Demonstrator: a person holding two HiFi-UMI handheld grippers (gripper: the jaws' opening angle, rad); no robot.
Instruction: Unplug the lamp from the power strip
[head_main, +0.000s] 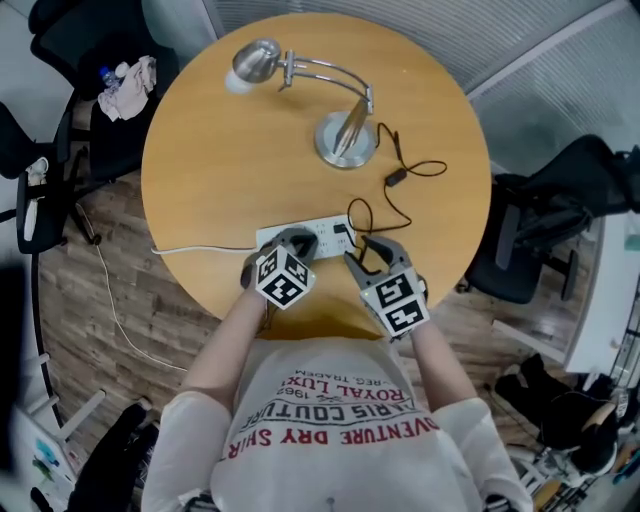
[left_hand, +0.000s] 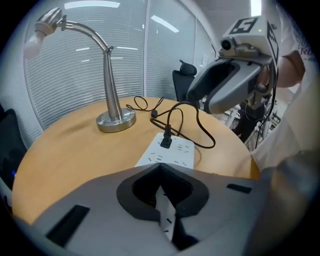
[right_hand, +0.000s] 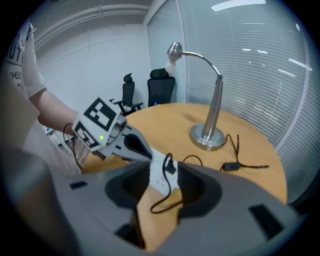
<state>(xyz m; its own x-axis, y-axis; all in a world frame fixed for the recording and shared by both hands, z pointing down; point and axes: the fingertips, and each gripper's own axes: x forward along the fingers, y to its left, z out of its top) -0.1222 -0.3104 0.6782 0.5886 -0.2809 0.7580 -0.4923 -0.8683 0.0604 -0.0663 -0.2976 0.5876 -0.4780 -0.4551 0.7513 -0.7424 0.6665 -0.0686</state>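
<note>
You are holding the clenched, empty left tongs (left_hand: 160, 166) over the near end of the power strip (left_hand: 175, 152), likely to pin it to the desk (head_main: 220, 170), and are framing the black plug (right_hand: 171, 168) of the lamp (head_main: 345, 135) (seated in the strip) between the released right tongs (right_hand: 164, 172) for pulling.

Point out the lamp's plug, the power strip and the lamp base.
lamp's plug (left_hand: 165, 142), left gripper view, on the black plug body seated in the strip.
power strip (left_hand: 179, 153), left gripper view, on its bare white top.
lamp base (left_hand: 117, 124), left gripper view, on the metal disc's front edge.
</note>
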